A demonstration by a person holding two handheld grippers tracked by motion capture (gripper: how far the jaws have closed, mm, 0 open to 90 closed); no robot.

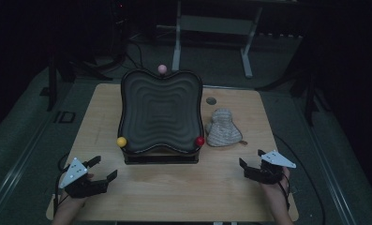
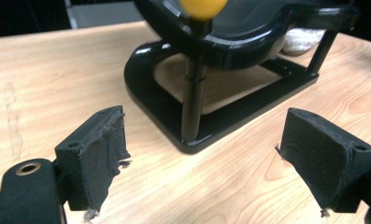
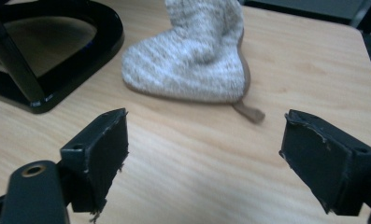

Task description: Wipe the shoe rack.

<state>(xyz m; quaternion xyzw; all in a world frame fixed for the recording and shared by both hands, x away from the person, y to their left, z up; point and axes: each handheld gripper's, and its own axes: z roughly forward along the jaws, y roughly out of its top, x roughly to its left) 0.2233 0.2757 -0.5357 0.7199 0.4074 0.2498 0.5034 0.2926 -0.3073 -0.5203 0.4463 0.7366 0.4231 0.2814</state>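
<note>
The left gripper (image 1: 101, 169) has its fingers (image 2: 99, 154) spread wide with nothing between them, low over the worktop (image 1: 174, 187) and aimed at the near left corner of the black stand (image 2: 220, 126), below its yellow ball (image 1: 122, 141). The right gripper (image 1: 251, 161) is equally wide open and empty, its fingers (image 3: 101, 154) facing the knitted beige mitt (image 3: 192, 60), which lies flat on the worktop just beside the stand's right edge, near the red ball (image 1: 200, 141).

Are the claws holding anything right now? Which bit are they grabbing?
Nothing is held. The left gripper is open over bare table, facing the black stand. The right gripper is open too, short of the knitted mitt.
</note>
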